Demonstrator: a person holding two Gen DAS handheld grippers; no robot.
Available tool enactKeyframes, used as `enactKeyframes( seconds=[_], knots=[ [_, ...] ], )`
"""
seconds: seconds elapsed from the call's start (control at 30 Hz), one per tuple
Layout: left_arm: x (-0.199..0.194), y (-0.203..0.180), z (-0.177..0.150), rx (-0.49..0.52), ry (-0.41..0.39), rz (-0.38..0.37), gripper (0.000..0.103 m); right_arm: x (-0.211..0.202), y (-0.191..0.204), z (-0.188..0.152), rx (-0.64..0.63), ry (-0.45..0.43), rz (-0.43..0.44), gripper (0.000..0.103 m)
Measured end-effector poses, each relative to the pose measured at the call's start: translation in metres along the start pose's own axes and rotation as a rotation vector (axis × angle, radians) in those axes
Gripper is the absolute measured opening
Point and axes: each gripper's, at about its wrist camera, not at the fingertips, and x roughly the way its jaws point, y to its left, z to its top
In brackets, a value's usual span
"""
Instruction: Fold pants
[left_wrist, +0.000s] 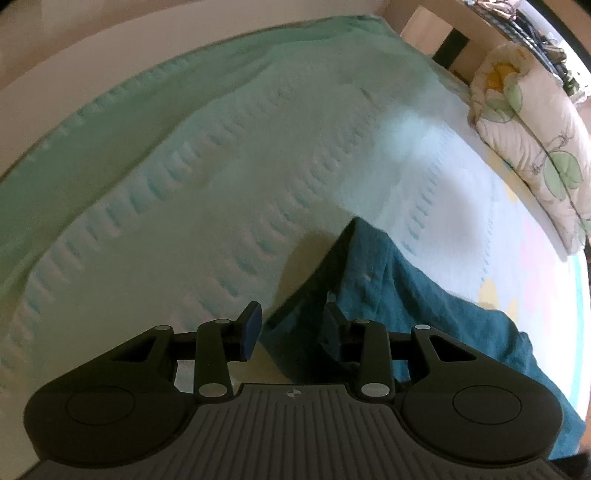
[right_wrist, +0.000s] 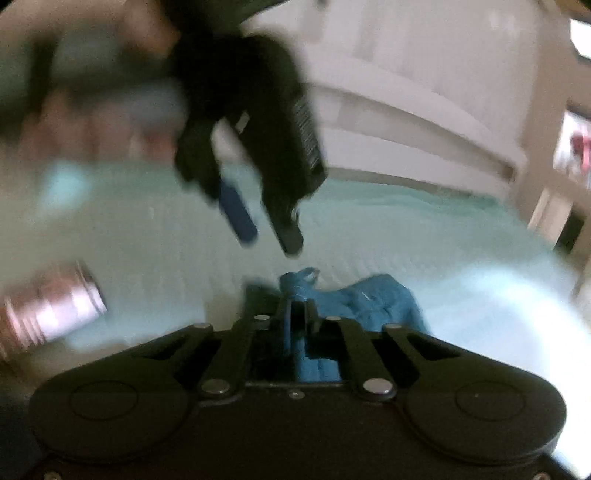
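Looking down from the left wrist view, the left gripper (left_wrist: 291, 332) hangs with its fingers spread and unloaded, one on either side of a dark edge of the teal pants (left_wrist: 406, 295), which lie on the pale green bedspread (left_wrist: 184, 166). A floral pillow (left_wrist: 524, 129) sits at the far right, seen only here. The blurred right wrist view shows the right gripper (right_wrist: 297, 314) pinching a bunched fold of the pants near their drawstring loop (right_wrist: 308, 275). No containers are visible.

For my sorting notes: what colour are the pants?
Teal blue pants; the left wrist view shows it best.
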Motion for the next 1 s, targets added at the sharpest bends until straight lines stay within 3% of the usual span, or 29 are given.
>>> enactKeyframes(
  seconds=[0.07,0.2,0.27,0.37,0.5,0.77,0.87,1.0],
  knots=[
    [-0.003,-0.003,0.001,0.012,-0.014,0.017,0.036,0.009,-0.002,0.004,0.1,0.027,0.04,0.013],
    [-0.009,-0.015,0.0,0.056,-0.023,0.026,0.036,0.025,0.005,-0.002,0.121,0.09,0.129,0.017],
    [-0.012,-0.025,-0.001,0.088,-0.033,0.025,0.036,0.01,0.006,-0.001,0.112,0.048,0.118,0.035],
    [-0.012,-0.048,-0.005,0.131,-0.037,0.006,0.036,-0.023,-0.007,-0.004,0.144,0.01,0.107,0.044],
    [-0.003,-0.094,-0.015,0.18,-0.019,-0.076,0.036,-0.063,-0.049,-0.02,0.253,0.036,-0.01,0.044],
    [0.043,-0.194,-0.06,0.316,0.052,-0.184,0.036,-0.132,-0.128,-0.088,0.379,0.21,-0.363,0.044],
    [0.064,-0.215,-0.082,0.325,0.095,-0.19,0.036,-0.137,-0.149,-0.112,0.447,0.3,-0.42,0.044],
    [0.092,-0.224,-0.114,0.315,0.192,-0.159,0.036,-0.149,-0.155,-0.14,0.531,0.401,-0.419,0.044]
  ],
)
